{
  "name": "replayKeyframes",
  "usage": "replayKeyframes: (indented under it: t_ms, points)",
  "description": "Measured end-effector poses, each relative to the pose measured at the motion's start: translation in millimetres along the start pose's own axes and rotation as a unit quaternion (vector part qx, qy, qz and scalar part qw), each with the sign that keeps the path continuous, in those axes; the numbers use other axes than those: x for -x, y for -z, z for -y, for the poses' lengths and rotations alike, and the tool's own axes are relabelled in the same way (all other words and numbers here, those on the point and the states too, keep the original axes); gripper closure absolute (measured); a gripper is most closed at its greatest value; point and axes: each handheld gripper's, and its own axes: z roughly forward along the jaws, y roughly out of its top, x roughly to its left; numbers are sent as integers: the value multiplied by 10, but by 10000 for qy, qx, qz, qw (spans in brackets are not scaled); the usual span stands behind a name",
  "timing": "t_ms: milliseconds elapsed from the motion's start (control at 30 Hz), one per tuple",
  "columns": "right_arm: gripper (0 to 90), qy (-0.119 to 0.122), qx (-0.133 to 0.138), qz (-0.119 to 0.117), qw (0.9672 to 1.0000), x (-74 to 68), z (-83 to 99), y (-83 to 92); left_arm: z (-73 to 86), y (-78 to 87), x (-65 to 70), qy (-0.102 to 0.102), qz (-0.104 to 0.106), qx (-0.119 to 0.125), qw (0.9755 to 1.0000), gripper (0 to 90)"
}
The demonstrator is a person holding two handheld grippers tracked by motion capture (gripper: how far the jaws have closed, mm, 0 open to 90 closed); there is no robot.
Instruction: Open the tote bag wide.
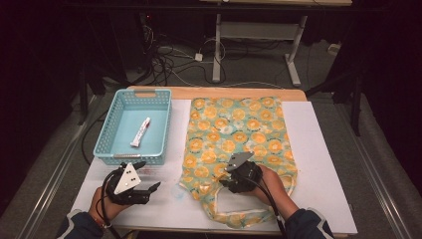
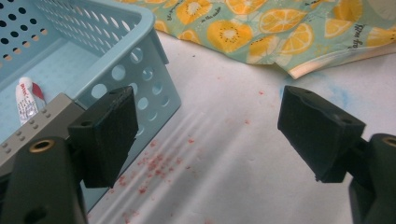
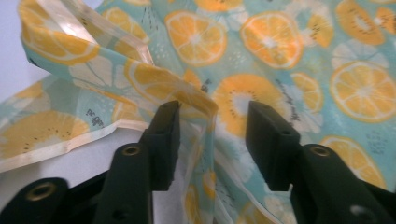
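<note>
While the right gripper [image 1: 225, 185] is lowered onto the near left part of the orange-slice printed bag [image 1: 239, 134], its jaws are seen parted, and a raised fold of the fabric [image 3: 201, 105] is caught between them in the right gripper view. The fold lies against the inner face of the left jaw (the right jaw stands clear of it), so the cloth is not pinched. Beyond the jaws the bag is spread flat across the white table cover [image 1: 318, 149], and its pale handle loop [image 1: 234, 219] is laid out on the near side of that gripper, toward the person's forearm.

The left gripper [image 1: 151, 175] is held just above the cover with its jaws spread wide and nothing between them. Ahead of it and to its left stands the light blue perforated basket [image 1: 115, 112], whose near corner lies just beside the left jaw in the left gripper view. Inside the basket a small white tube with a red end [image 1: 140, 132] is laid on the floor. Red specks [image 2: 154, 163] are scattered on the cover between the left gripper's jaws, and the bag's near edge [image 2: 299, 70] is seen ahead to the right of them, apart from both jaws.
</note>
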Motion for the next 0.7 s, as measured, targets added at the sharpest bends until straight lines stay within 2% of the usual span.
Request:
replayKeyframes:
  t_ms: [67,100,200,267,300,333,500,533,667,700]
  points:
    - [500,35,-135,-26,9999,-7,-18,-60,0,2,4,0,12,3,10000,196]
    - [488,13,-268,70,9996,-4,-35,-128,1,3,4,-5,13,4,10000,196]
    - [517,-8,-338,79,9994,11,-37,-180,4,6,-1,-1,22,-1,10000,196]
    - [601,-66,-306,42,9995,40,-53,-197,5,3,-5,2,27,-1,10000,196]
    - [687,-99,-300,-14,9995,67,-83,-231,4,2,-6,4,28,1,10000,196]
    - [687,-99,-300,-14,9995,67,-83,-231,3,1,-8,6,35,4,10000,196]
    - [853,-202,-261,-35,9994,119,-195,-336,-1,-4,-11,-11,82,19,10000,196]
    - [888,-162,-277,80,9995,125,-246,-369,-3,-4,-10,-23,89,25,10000,196]
    - [900,-181,-187,213,9994,109,-311,-388,-3,22,-17,-30,80,71,9999,196]
    - [900,-231,-45,221,9995,101,-366,-366,-3,29,-20,-23,71,80,9999,196]
